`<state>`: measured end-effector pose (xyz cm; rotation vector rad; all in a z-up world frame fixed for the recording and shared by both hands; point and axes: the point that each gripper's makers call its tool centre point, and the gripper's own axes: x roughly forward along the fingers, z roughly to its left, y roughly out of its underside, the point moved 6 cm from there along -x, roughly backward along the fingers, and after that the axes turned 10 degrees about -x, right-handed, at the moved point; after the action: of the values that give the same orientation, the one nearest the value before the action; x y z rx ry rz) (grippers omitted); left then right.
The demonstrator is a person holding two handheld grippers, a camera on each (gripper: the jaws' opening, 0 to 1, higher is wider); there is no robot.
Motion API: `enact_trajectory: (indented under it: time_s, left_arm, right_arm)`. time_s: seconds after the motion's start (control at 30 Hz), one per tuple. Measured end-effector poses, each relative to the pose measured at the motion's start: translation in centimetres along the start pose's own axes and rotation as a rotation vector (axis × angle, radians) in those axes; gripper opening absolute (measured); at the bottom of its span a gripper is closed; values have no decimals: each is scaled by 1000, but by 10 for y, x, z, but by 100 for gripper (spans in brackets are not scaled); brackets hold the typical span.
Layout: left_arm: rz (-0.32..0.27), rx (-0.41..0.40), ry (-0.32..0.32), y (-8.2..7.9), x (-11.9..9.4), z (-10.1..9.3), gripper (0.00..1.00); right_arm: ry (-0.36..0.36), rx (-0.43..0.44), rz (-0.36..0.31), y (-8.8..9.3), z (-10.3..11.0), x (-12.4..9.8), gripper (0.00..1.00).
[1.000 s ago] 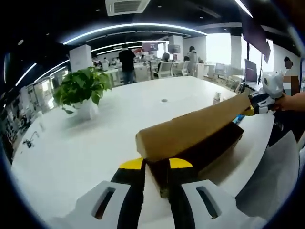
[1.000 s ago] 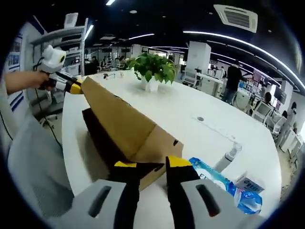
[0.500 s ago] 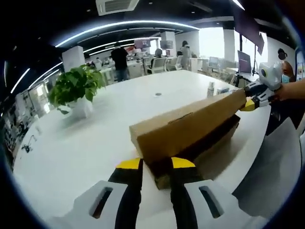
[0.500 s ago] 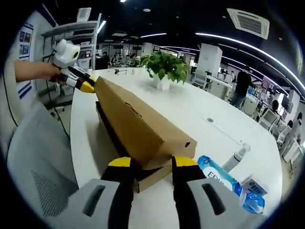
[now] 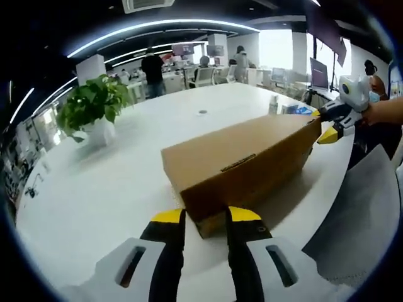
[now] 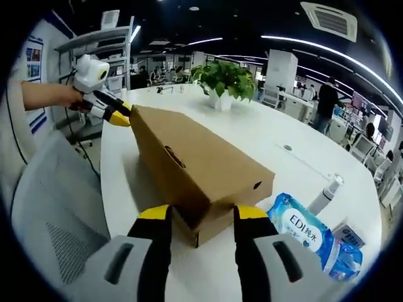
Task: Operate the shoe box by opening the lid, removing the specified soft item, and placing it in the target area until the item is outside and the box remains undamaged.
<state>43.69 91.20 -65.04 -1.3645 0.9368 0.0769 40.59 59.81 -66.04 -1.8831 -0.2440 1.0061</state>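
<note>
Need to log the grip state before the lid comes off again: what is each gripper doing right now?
Left gripper: open, jaws either side of the shoe box end, holding nothing.
Right gripper: open, jaws astride the box's other end, holding nothing.

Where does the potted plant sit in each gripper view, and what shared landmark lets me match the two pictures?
Left gripper view: the plant is at upper left, on the far side of the white table, left of the box.
Right gripper view: the plant is at top centre, beyond the box.
Shared landmark: the brown cardboard box, lid down, running between both grippers.
</note>
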Motion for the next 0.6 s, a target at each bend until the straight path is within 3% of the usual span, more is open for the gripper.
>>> enact_trajectory:
  time_s: [0.6]
  left_arm:
    - [62,-46,10,17,13,-1,24]
  right_arm:
    - [-7,79,32,14,4,10,36]
